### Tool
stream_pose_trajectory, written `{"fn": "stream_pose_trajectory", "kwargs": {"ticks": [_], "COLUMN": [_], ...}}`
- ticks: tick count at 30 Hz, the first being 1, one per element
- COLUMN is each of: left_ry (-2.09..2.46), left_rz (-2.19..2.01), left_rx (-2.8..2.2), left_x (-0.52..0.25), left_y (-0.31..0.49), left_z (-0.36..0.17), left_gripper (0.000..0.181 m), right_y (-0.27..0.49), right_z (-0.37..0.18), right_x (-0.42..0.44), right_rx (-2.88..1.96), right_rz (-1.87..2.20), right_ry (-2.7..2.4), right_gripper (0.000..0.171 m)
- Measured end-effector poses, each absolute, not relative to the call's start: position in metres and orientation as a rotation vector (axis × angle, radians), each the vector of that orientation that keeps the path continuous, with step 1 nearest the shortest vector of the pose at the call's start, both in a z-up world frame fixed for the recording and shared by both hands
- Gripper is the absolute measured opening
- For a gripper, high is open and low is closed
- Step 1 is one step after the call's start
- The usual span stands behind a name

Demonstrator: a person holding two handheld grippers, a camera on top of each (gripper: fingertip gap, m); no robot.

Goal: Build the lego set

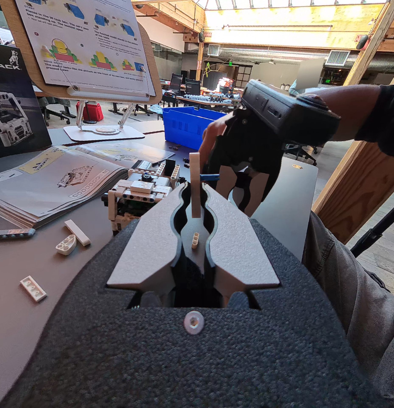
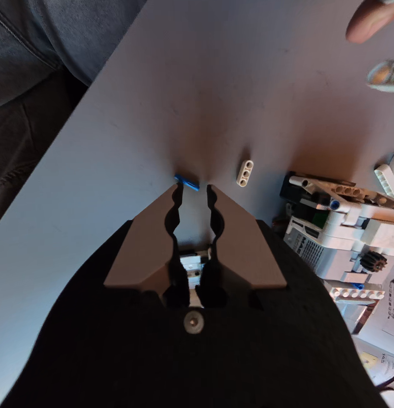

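My left gripper (image 1: 195, 187) is shut on a pale long beam (image 1: 195, 167) and holds it upright above the table. A blue pin (image 1: 210, 177) shows just right of that beam. In the right wrist view the blue pin (image 2: 187, 182) lies just past my right gripper (image 2: 195, 187), by its left fingertip, with the jaws apart and nothing between them. The partly built white truck model (image 1: 138, 192) stands left of the beam and also shows in the right wrist view (image 2: 337, 231). A white three-hole beam (image 2: 244, 173) lies on the table.
An open instruction booklet (image 1: 59, 181) lies at left, with several loose white pieces (image 1: 78, 233) and a grey beam (image 1: 14, 233) in front of it. A blue bin (image 1: 189, 125), a sheet stand (image 1: 87, 44) and the set's box (image 1: 10, 99) stand behind. The table edge (image 2: 81, 106) borders the person's legs. Spacing between my two grippers at the tips: around 12 centimetres.
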State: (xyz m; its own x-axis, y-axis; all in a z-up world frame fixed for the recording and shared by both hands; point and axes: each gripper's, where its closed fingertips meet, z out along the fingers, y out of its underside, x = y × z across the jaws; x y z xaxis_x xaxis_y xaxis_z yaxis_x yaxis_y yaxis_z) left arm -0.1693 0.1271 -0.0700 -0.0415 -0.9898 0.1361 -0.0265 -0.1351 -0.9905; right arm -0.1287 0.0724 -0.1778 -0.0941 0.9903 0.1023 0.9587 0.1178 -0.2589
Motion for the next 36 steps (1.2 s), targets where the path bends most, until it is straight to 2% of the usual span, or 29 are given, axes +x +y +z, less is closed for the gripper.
{"fn": "stream_pose_trajectory", "kwargs": {"ticks": [9,16,22,26,32,36], "left_ry": [1.178,1.176,1.179,1.171,1.168,1.174], "left_rz": [-1.351,-1.351,-1.349,-1.357,-1.351,-1.345], "left_rx": [-1.31,-1.311,-1.314,-1.317,-1.311,-1.305], "left_x": [-0.17,-0.17,-0.17,-0.17,-0.171,-0.171], "left_y": [0.129,0.129,0.129,0.13,0.13,0.129], "left_z": [-0.069,-0.069,-0.069,-0.069,-0.068,-0.068], "left_gripper": [0.007,0.007,0.007,0.007,0.007,0.007], "right_y": [0.064,0.063,0.063,0.049,-0.06,-0.109], "right_z": [-0.179,-0.179,-0.179,-0.154,-0.121,-0.122], "right_x": [-0.133,-0.123,-0.122,-0.083,0.054,0.115], "right_rx": [-1.892,-1.961,-2.006,-2.265,-3.324,-3.578], "right_rz": [0.192,0.202,0.184,0.049,-0.47,-0.771], "right_ry": [-2.151,-2.102,-2.06,-2.048,-1.808,-1.801], "right_gripper": [0.007,0.01,0.004,0.003,0.003,0.003]}}
